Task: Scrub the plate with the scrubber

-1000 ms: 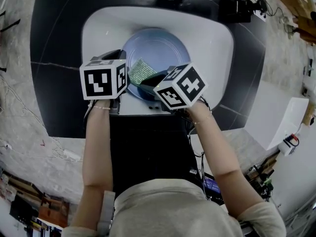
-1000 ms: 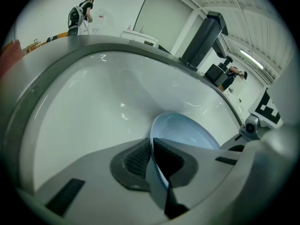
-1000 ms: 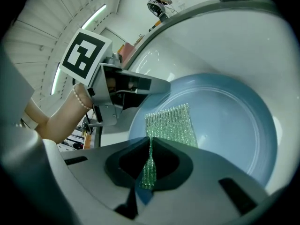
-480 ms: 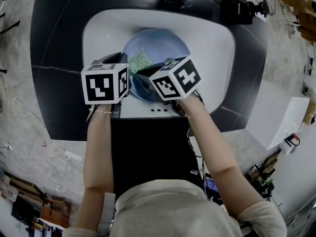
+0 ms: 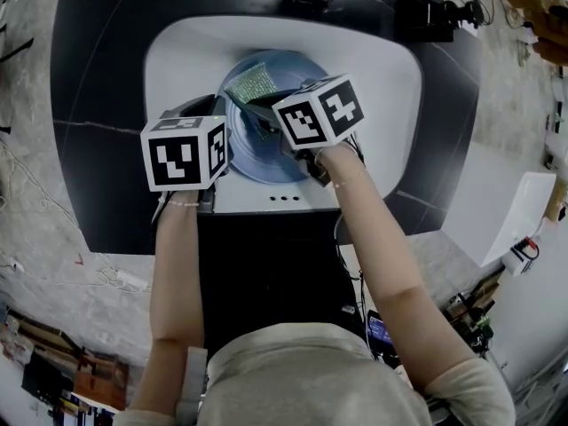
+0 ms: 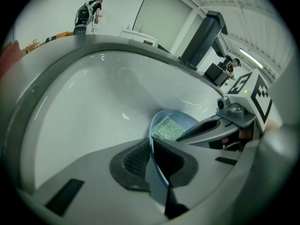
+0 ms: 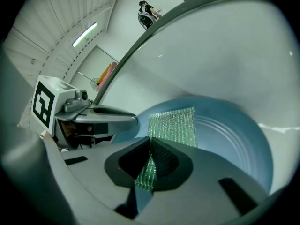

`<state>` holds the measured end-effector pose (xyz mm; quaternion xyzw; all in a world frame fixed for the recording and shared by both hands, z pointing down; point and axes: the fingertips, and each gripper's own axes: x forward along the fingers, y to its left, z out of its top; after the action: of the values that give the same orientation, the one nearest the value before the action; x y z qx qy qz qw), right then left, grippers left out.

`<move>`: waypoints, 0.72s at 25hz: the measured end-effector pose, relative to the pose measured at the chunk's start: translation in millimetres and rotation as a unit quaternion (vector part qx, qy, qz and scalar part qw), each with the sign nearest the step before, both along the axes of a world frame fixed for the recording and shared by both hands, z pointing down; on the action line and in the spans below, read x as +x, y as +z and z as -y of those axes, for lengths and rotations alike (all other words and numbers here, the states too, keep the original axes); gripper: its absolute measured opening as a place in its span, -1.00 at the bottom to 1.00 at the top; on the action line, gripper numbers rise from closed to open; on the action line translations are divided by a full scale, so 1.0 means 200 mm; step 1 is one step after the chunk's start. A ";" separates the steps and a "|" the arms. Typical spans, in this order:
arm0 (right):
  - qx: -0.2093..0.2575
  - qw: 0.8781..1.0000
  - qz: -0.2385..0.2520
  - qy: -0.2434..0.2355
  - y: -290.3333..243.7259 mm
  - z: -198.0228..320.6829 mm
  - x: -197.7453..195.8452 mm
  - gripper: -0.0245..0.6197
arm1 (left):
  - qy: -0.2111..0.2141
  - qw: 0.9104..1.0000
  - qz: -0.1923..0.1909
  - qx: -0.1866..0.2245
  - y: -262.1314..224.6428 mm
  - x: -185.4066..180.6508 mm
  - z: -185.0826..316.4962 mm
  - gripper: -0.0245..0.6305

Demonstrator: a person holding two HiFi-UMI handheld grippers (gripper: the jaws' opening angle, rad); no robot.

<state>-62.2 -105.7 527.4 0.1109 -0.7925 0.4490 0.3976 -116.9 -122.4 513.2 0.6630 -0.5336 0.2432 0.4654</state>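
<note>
The pale blue plate [image 5: 266,162], with raised rings round its face, was in the white sink [image 5: 382,87]. The left hand-held gripper [image 6: 152,161] was closed on the plate's near left rim. The right hand-held gripper [image 7: 150,165] was closed on a green, glittery mesh scrubber [image 7: 173,125], whose free end lay against the plate's far left part.

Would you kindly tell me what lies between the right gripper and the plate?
The green scrubber, pinched in the right gripper, spreads over the blue plate; the right gripper view shows it.
</note>
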 end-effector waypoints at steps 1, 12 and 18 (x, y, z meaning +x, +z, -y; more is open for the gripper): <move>0.004 1.000 -0.003 0.005 0.01 0.02 0.01 -0.83 | 0.000 1.000 0.001 0.000 0.00 0.00 0.00 -0.82; 0.013 0.998 -0.026 0.050 0.06 0.15 0.18 -0.83 | 0.002 1.000 -0.007 -0.003 0.02 0.00 0.00 -0.82; 0.008 0.997 -0.040 0.069 0.07 0.15 0.31 -0.83 | 0.005 1.000 -0.009 0.001 0.02 0.00 0.00 -0.82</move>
<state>0.4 -135.2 541.6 0.1862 -0.7699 0.4645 0.3960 -116.0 -122.8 516.8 0.6679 -0.5266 0.2394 0.4683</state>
